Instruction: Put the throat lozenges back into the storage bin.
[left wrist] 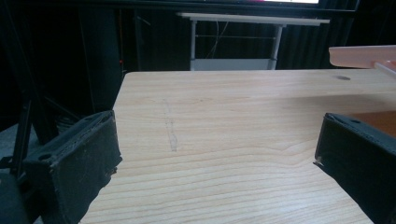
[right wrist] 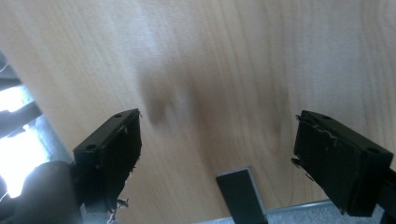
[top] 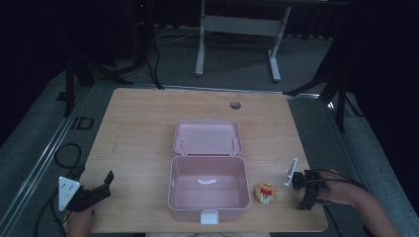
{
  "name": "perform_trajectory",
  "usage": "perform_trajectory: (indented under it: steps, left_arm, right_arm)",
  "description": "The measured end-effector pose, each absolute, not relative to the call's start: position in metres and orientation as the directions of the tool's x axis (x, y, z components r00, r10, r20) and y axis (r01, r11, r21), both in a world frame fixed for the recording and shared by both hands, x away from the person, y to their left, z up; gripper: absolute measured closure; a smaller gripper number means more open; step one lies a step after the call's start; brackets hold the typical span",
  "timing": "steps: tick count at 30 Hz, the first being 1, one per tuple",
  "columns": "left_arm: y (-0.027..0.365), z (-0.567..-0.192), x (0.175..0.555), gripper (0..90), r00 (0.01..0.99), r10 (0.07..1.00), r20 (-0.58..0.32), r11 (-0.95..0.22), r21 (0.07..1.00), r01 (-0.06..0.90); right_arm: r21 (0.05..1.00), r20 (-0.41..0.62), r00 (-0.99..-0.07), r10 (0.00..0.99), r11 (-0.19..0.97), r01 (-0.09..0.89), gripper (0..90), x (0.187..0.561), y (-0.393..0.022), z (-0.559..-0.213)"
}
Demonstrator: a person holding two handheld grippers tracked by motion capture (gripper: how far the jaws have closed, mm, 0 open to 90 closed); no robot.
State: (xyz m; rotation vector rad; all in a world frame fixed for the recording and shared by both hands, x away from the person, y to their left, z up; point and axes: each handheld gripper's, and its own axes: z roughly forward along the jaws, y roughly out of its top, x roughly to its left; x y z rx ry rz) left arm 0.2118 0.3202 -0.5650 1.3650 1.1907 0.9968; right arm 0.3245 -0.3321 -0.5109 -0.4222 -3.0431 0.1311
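On the wooden surface (top: 148,123) one pink box (top: 208,187) sits near the middle toward the near edge, its lid (top: 207,137) thrown back flat on the far side and its inside bare. Just to the right of the box, apart from its wall, lies one small round item (top: 265,193), yellowish with a red label; what it is cannot be made out.

The right gripper (top: 307,190) hovers near the right edge of the surface, to the right of the round item and not touching it. In the right gripper view its fingers (right wrist: 112,151) are spread wide with only bare wood between them. The left gripper (top: 91,193) rests at the near left corner, well apart from the box; in the left gripper view its fingers (left wrist: 77,161) are also spread, holding nothing.

The step in hand looks to be picking up the round item with the right gripper, probably to put it in the box. To do that well, the person should bring the gripper left and down so that the item sits squarely between the fingers, close on its sides rather than its rounded top, and lift it clear of the box wall before moving over the opening.

Counted: two grippers, one box with one lid, one round item.
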Motion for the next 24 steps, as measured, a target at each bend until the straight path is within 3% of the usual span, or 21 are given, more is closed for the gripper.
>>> perform_trajectory:
  steps: [24]
  left_arm:
    - [0.320,-0.565,0.212,0.3,0.182,0.982,-0.044,0.019,0.991,0.136]
  right_arm:
    - [-0.063,0.036,-0.996,0.075,0.995,0.073,15.3,0.322,-0.262,-0.514]
